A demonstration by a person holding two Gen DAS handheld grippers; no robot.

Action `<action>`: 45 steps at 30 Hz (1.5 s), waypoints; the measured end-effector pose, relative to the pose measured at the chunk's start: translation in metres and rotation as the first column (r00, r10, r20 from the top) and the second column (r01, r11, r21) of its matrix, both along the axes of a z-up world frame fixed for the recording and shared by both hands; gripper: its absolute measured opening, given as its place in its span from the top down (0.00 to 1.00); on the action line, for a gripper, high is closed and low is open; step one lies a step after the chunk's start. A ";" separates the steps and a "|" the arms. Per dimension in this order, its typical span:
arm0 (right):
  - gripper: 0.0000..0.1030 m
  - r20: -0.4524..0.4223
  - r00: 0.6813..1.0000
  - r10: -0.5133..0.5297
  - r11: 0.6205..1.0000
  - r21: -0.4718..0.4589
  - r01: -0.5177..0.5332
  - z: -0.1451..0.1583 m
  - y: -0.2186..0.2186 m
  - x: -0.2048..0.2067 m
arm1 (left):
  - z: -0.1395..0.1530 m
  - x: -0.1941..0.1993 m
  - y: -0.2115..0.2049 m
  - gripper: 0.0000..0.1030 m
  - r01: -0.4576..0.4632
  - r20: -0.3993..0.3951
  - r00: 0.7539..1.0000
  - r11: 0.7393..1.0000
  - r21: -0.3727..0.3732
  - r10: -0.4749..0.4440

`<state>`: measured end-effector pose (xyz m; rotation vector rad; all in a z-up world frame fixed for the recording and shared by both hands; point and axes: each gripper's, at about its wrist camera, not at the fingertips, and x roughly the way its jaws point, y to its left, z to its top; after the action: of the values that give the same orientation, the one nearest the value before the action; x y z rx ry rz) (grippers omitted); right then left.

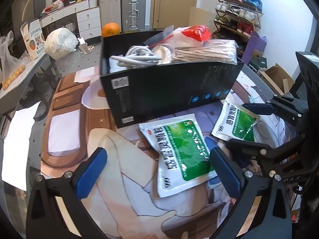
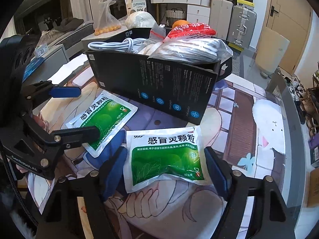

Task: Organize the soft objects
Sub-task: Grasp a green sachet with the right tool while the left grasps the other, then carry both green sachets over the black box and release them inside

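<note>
The right gripper (image 2: 164,151) is straddling a flat white-and-green foil medicine sachet (image 2: 165,162) lying on the printed table mat (image 2: 239,109), just in front of the full black cardboard box (image 2: 159,83). Its pads are sitting at the sachet's side edges; I cannot tell whether they are pressing. The left gripper (image 1: 157,152) is gaping around a second matching sachet (image 1: 179,155). Likely light, limp and slick, so pinching a sealed edge is looking safest
</note>
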<state>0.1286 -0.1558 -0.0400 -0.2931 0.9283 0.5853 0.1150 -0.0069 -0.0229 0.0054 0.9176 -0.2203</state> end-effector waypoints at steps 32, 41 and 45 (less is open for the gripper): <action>0.41 0.073 0.997 -0.041 0.997 0.071 0.036 0.024 -0.021 -0.013 | 0.008 -0.014 -0.010 0.64 0.046 0.048 0.998 0.999 -0.001 -0.046; 0.41 0.153 0.988 -0.028 0.994 0.106 0.012 0.056 -0.017 -0.026 | 0.045 -0.035 0.010 0.64 0.034 0.146 0.989 0.997 -0.062 -0.024; 0.41 0.178 0.984 -0.026 0.994 0.110 0.007 0.067 -0.014 -0.029 | 0.057 -0.035 0.013 0.64 0.034 0.173 0.985 0.997 -0.067 -0.022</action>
<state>0.0997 -0.1700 0.0268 -0.2355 0.7221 0.5823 0.0803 0.0064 0.0337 -0.0273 0.7374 -0.2737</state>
